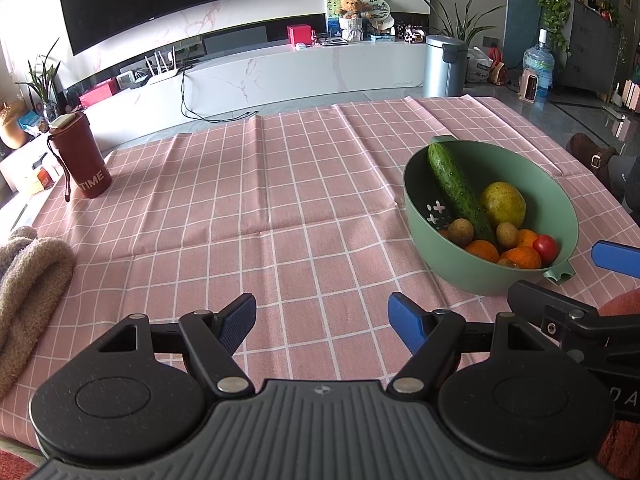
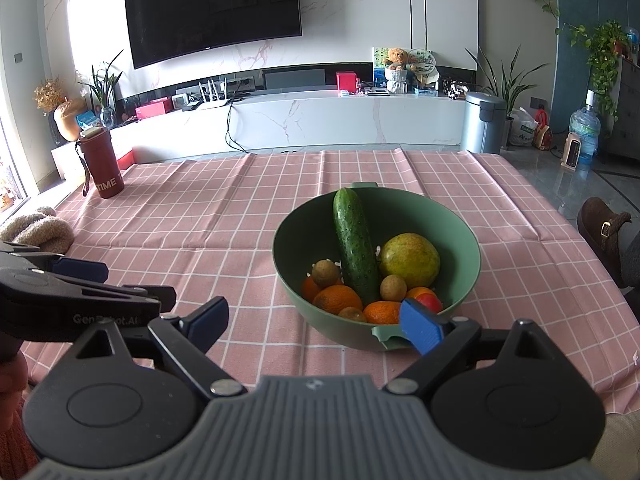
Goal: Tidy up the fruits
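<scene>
A green bowl [image 1: 424, 216] [image 2: 460, 240] stands on the pink checked tablecloth. It holds a cucumber [image 1: 456, 188] [image 2: 354, 244], a yellow-green round fruit [image 1: 503, 204] [image 2: 409, 260], several oranges [image 2: 338, 298], small brown fruits [image 2: 324, 273] and a red tomato [image 1: 545, 246] [image 2: 429, 302]. My left gripper [image 1: 322, 320] is open and empty over bare cloth, left of the bowl. My right gripper [image 2: 316, 326] is open and empty just in front of the bowl's near rim.
A dark red tumbler [image 1: 80, 156] [image 2: 102, 164] stands at the table's far left. A beige knitted cloth [image 1: 28, 280] [image 2: 40, 228] lies at the left edge. A person's shoe [image 2: 604, 232] shows beyond the right edge.
</scene>
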